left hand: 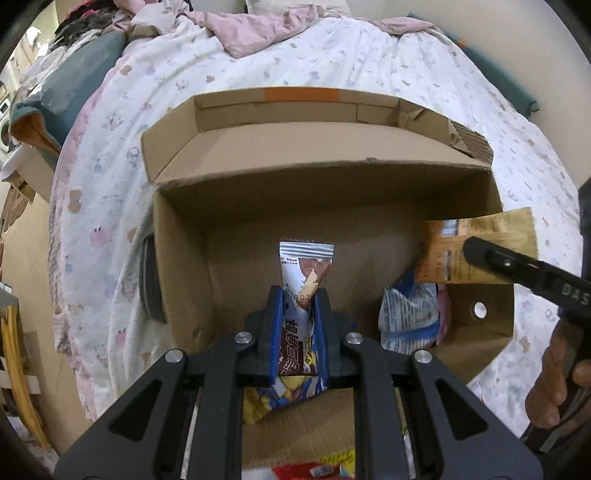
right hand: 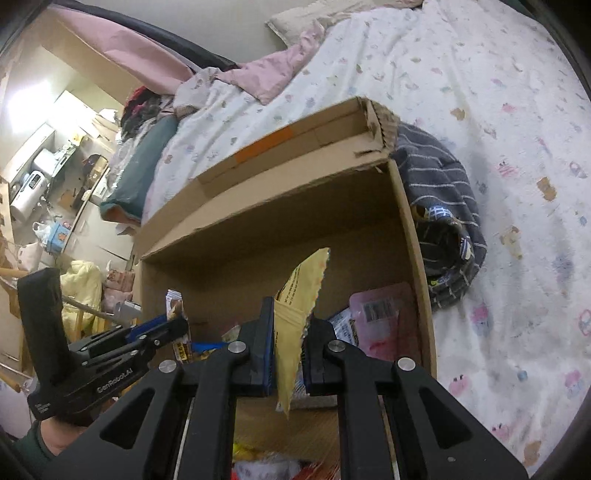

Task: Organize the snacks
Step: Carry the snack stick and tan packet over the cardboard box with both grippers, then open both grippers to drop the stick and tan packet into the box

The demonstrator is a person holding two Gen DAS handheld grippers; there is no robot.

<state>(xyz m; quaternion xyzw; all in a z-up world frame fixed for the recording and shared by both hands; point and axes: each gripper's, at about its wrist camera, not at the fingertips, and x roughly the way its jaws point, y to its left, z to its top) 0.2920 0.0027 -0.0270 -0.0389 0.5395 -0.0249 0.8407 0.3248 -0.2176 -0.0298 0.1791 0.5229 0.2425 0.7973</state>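
An open cardboard box point(left hand: 184, 266) lies on its side on the bed; it also shows in the right wrist view point(right hand: 413, 236). My left gripper point(left hand: 298, 306) is shut on a white and brown chocolate snack packet point(left hand: 306, 273) and holds it upright inside the box. My right gripper point(right hand: 290, 325) is shut on a yellow-tan snack packet point(right hand: 299, 295), held at the box's right side; the packet also shows in the left wrist view point(left hand: 476, 251). A blue and white packet point(left hand: 410, 317) and a pink packet point(right hand: 380, 317) stand against the box's right wall.
The box sits on a white patterned bedsheet point(left hand: 332, 59). A grey striped cloth point(right hand: 443, 206) lies bunched against the box's right outer wall. Red and yellow snack packets point(left hand: 317, 469) lie at the box's front edge. Pink bedding point(left hand: 258, 29) is heaped behind.
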